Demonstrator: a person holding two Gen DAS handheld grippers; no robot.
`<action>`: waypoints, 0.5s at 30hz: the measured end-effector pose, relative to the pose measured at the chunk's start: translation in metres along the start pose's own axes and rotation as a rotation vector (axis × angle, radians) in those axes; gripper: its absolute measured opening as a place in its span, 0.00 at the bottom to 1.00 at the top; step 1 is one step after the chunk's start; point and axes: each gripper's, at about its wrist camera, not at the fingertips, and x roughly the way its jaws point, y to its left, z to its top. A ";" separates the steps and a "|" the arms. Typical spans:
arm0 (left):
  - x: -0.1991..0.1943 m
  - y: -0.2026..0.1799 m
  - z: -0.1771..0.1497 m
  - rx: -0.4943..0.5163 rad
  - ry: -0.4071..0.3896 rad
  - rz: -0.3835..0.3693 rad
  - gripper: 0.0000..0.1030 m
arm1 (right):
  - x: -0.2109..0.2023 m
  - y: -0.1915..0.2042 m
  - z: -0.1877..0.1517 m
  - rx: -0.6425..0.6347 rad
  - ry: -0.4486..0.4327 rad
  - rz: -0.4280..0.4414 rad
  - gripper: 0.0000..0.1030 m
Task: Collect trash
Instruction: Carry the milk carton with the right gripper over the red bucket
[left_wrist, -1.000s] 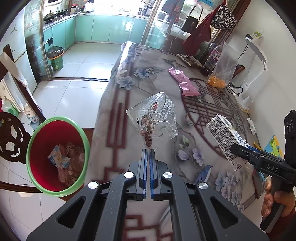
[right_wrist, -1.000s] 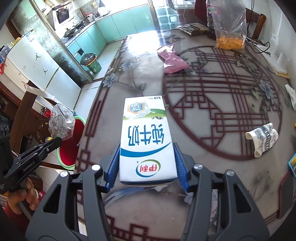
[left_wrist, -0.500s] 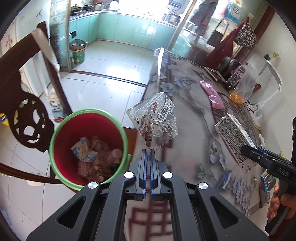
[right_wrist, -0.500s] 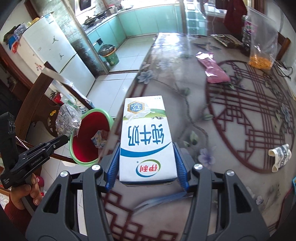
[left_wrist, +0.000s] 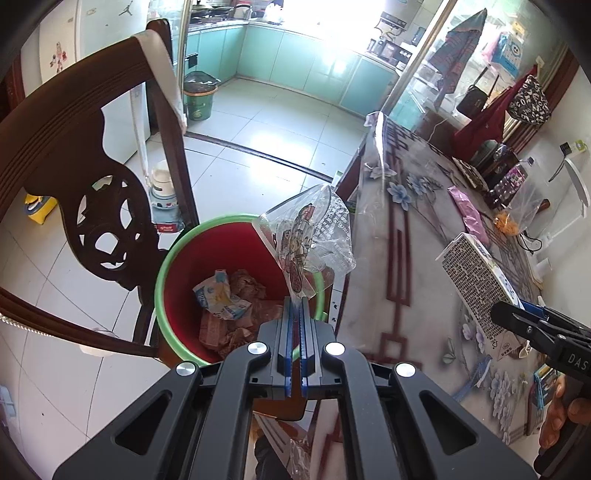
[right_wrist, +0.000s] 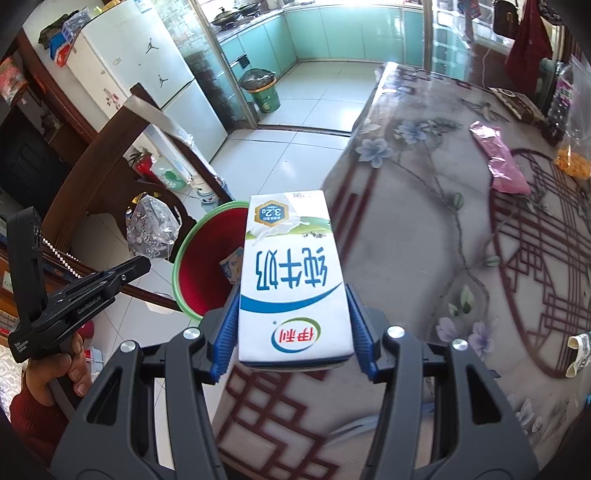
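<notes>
Left wrist view shows the left gripper (left_wrist: 294, 310) with its blue pads pressed together on the lower edge of a clear plastic wrapper (left_wrist: 308, 236), which stands up from the fingers and hangs over the near rim of the red bin (left_wrist: 166, 258). This wrapper looks very light, thin and soft, so I judge it will crumple and may stick to the pads when they part; a pinch on one edge, as now, seems enough for it. In the right wrist view the right gripper (right_wrist: 293, 332) clamps a milk carton (right_wrist: 291, 273) between its two fingers, by the long sides near the bottom end, and holds it in the air over the table (right_wrist: 424, 236) edge, with the bin behind it. The carton is stiff cardboard with smooth printed faces, probably empty and light, and too hard a squeeze could dent it; the flat sides are the right place to hold. Compared with one second ago, both grippers have travelled from above the table toward the bin: then the wrapper was seen over the tablecloth and the bin was at the far left, now the bin with its paper trash lies directly under the wrapper. Both holds are unchanged.
</notes>
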 end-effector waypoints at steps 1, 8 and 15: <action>0.001 0.004 0.001 -0.006 0.001 0.003 0.00 | 0.003 0.004 0.001 -0.008 0.005 0.004 0.51; 0.006 0.023 0.003 -0.034 0.008 0.026 0.00 | 0.029 0.031 0.015 -0.074 0.046 0.034 0.51; 0.018 0.041 0.010 -0.056 0.028 0.050 0.00 | 0.050 0.061 0.028 -0.151 0.079 0.052 0.51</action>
